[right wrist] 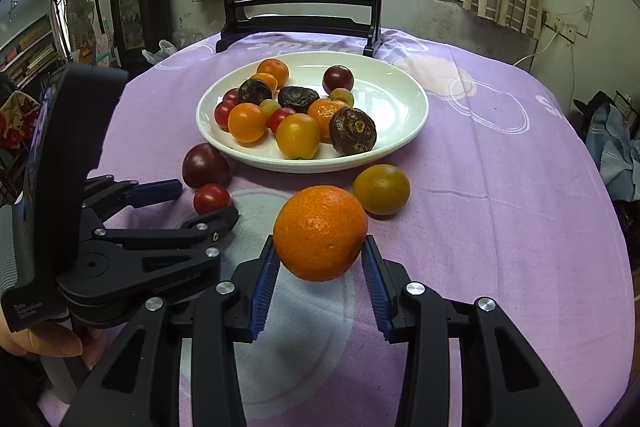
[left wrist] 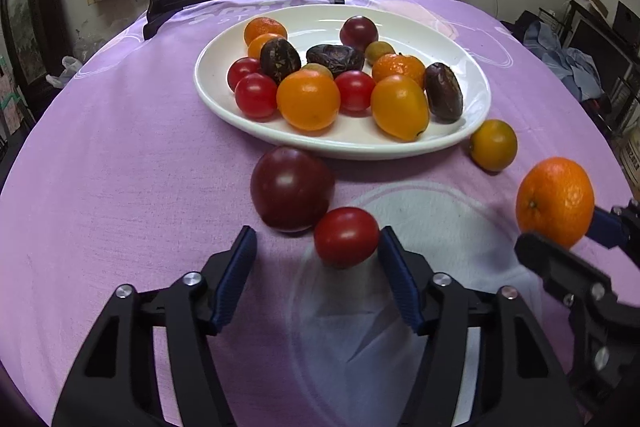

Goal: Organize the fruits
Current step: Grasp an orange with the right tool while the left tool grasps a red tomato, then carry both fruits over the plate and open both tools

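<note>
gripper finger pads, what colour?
Blue, ribbed pads on black fingers; clearest in the right wrist view, either side of the orange.

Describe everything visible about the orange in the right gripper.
The orange is round, bright orange, with dimpled, slightly glossy peel; the left wrist view shows its small stem scar. It sits between the blue ribbed pads of the right gripper, which pinch its sides, apparently lifted above the purple tablecloth. It is in front of the white plate, near a greenish-yellow citrus.

White lettering "Data Acquisition System" stands on the black body of the left gripper [right wrist: 182, 201], low at its near end. On the purple tablecloth [right wrist: 500, 187], behind the white plate [right wrist: 400, 143], pale partial letters read roughly "smile".
</note>
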